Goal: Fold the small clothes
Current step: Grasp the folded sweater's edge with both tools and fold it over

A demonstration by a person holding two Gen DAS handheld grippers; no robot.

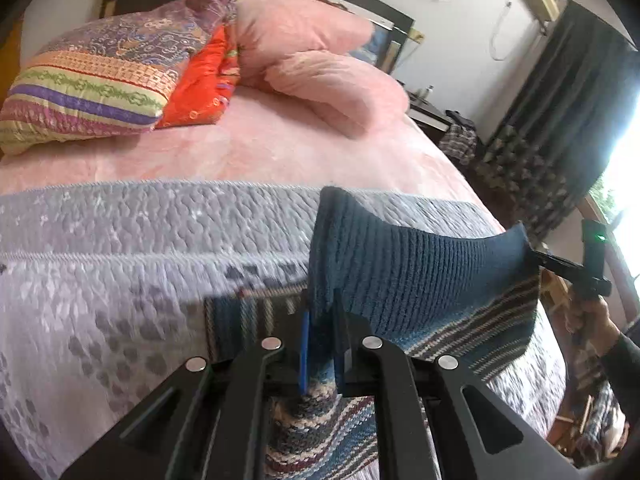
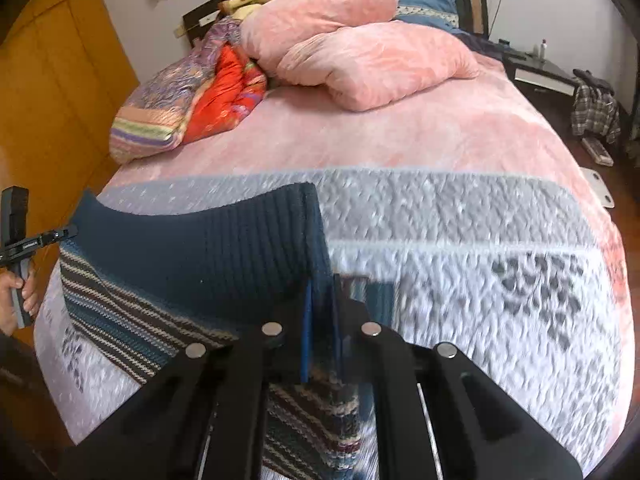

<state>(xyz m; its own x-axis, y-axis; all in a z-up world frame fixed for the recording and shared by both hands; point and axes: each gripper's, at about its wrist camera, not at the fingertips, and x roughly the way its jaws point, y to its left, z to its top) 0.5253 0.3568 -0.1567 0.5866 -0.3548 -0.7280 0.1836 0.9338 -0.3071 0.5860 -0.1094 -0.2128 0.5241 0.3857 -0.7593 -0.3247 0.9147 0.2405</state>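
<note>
A small knitted garment (image 1: 416,276) with a dark blue ribbed band and a striped body hangs lifted above the bed. My left gripper (image 1: 322,320) is shut on one corner of its ribbed band. In the left wrist view the right gripper (image 1: 538,258) pinches the opposite corner at the far right, held by a hand (image 1: 592,316). From the right wrist the same garment (image 2: 192,256) stretches to the left, and my right gripper (image 2: 320,300) is shut on its near corner. The left gripper (image 2: 68,234) holds the far corner, gripped by a hand (image 2: 18,292).
The bed carries a grey-lilac quilted cover (image 1: 140,248) over a pink blanket (image 2: 400,136). Pink pillows (image 1: 320,60) and a folded patterned quilt (image 1: 104,76) lie at the headboard. A wooden wardrobe (image 2: 52,80) stands left, a nightstand (image 2: 540,72) and dark curtains (image 1: 560,120) right.
</note>
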